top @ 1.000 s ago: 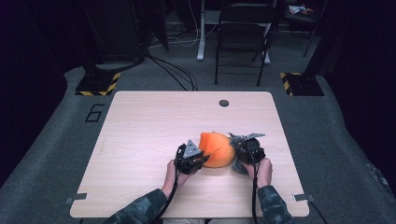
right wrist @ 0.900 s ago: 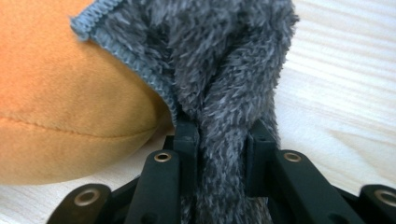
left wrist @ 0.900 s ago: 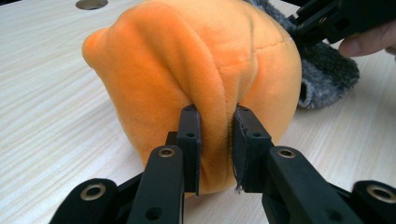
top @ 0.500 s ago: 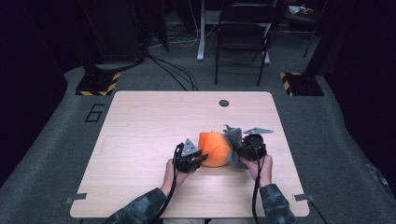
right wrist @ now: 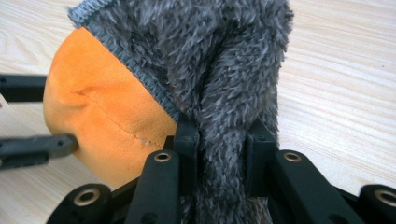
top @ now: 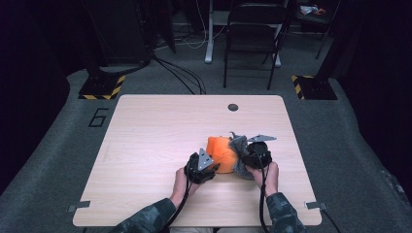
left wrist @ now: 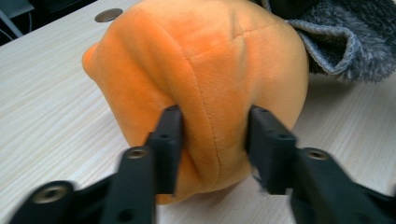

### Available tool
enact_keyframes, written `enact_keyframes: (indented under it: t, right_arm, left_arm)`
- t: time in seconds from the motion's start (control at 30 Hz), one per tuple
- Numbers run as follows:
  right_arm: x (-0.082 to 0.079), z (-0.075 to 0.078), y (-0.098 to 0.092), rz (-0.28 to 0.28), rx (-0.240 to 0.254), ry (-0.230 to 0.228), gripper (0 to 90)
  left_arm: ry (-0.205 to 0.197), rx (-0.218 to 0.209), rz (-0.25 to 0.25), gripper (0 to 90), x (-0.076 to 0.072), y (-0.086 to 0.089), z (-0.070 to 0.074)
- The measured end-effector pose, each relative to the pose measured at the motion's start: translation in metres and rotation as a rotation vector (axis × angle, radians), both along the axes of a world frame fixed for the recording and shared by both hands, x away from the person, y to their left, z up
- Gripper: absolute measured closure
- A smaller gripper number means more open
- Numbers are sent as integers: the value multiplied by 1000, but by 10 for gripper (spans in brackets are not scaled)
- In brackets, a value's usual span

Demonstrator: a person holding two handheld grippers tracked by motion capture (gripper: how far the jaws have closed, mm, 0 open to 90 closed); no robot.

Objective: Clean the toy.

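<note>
Jaws: left gripper (left wrist: 212, 140) easing wider, pinching orange plush (left wrist: 201, 79); right gripper (right wrist: 222, 140) clamps grey fuzzy cloth (right wrist: 224, 60)

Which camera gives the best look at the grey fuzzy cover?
The right gripper view: the grey fuzzy cover hangs close, pinched between its jaws. The left gripper view catches a corner; the high view shows a small grey patch.

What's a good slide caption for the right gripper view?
Right gripper pinching fuzzy grey fabric draped over an orange plush on the wooden table.
</note>
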State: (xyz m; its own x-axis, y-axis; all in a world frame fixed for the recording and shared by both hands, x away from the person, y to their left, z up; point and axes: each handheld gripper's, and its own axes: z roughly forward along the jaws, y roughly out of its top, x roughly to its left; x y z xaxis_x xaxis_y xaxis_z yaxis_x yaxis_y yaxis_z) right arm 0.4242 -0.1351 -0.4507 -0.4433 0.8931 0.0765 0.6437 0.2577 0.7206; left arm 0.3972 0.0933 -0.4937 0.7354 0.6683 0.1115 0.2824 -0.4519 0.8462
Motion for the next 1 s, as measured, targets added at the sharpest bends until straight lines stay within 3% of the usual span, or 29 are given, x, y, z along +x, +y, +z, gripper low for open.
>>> enact_keyframes:
  t: [0.1,0.2,0.37,0.5,0.6,0.7,1.0]
  right_arm:
    - [-3,10,1,4,3,-36,715]
    - [-9,25,9,21,45,-64,715]
    - [-22,37,34,98,88,-88,713]
    - [-20,23,45,126,35,-58,713]
    - [-16,13,43,118,-6,-60,717]
    - [-16,13,44,129,-50,-72,717]
    - [-12,9,35,89,-81,-61,719]
  left_arm:
    - [10,-28,1,733,2,3,1]
    - [26,-57,-5,758,1,4,7]
    - [59,-94,-27,762,-4,3,14]
    - [74,-87,-42,760,-4,0,10]
    - [78,-82,-51,758,-2,0,6]
    - [77,-80,-60,755,-2,1,6]
    - [81,-83,-68,750,0,2,5]
